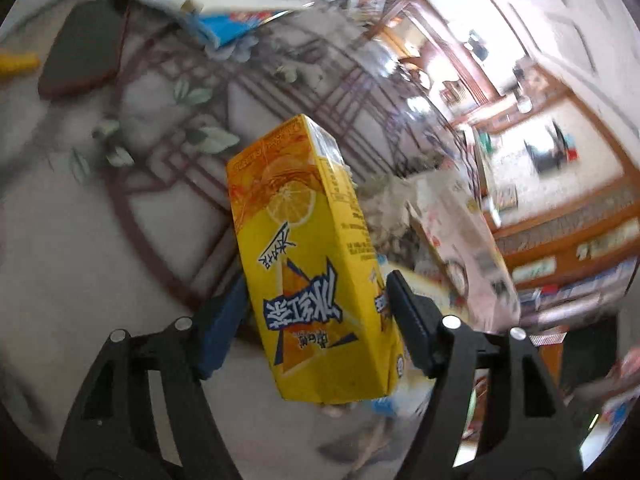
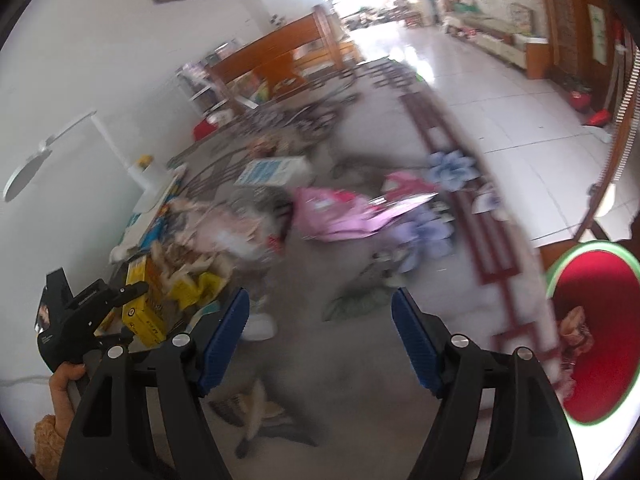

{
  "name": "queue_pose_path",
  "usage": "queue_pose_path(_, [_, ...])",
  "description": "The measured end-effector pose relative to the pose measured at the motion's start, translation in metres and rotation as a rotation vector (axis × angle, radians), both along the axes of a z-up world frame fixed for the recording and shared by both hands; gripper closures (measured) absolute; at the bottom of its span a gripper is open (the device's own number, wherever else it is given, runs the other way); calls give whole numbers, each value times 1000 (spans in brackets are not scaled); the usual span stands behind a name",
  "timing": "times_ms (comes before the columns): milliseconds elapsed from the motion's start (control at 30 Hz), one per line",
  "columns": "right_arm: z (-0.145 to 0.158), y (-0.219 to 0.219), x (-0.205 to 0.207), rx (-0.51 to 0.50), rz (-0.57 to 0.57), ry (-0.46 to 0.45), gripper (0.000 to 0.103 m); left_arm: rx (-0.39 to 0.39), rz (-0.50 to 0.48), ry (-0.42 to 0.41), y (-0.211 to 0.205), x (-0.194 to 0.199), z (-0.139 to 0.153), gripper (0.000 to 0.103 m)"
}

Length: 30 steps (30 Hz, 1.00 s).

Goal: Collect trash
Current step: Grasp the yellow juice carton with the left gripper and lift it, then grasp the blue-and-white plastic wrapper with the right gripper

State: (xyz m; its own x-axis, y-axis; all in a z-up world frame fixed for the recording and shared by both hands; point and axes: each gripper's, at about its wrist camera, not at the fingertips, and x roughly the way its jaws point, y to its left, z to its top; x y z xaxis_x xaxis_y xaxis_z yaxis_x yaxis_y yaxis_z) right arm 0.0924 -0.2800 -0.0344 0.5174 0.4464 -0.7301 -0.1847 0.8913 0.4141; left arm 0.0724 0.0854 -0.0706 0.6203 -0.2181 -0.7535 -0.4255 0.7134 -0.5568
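My left gripper [image 1: 316,312] is shut on a yellow iced-tea carton [image 1: 308,256] and holds it above the patterned tablecloth [image 1: 100,240]. The carton points away from the camera, printed side up. The same carton [image 2: 146,312] and the left gripper [image 2: 86,316] show at the lower left of the right wrist view. My right gripper [image 2: 322,320] is open and empty above the table. A pink wrapper [image 2: 344,212], a blue-and-white box [image 2: 272,172] and crumpled paper [image 2: 208,232] lie on the table ahead of it. A red bin with a green rim [image 2: 592,336] stands at the right.
A dark paddle-shaped mat [image 1: 84,48] and a blue-and-white box [image 1: 228,24] lie at the far side of the table. A crumpled paper bag [image 1: 452,232] sits to the right of the carton. A wooden chair [image 2: 280,56] stands at the table's far end. A white lamp [image 2: 52,148] is at the left.
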Motion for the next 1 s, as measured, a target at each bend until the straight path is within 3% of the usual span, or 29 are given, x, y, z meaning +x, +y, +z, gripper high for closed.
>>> queue_pose_path(200, [-19, 40, 4, 99, 115, 106, 32, 302, -219, 38, -31, -34, 15, 34])
queue_pose_path(267, [-21, 54, 5, 124, 130, 126, 32, 349, -276, 68, -39, -45, 5, 34])
queue_pose_path(433, [-19, 90, 4, 114, 177, 87, 32, 321, -318, 78, -40, -56, -13, 34])
queue_pose_path(500, [-21, 104, 2, 78, 210, 64, 32, 324, -324, 67, -41, -55, -14, 24])
queue_pose_path(667, [-36, 118, 1, 41, 228, 96, 32, 272, -313, 46, -44, -58, -17, 22])
queue_pose_path(967, [-60, 114, 10, 202, 187, 201, 34, 259, -258, 36, -42, -52, -22, 23])
queue_pose_path(1000, [-60, 112, 11, 207, 183, 204, 37, 262, -253, 33, -41, -52, -21, 29])
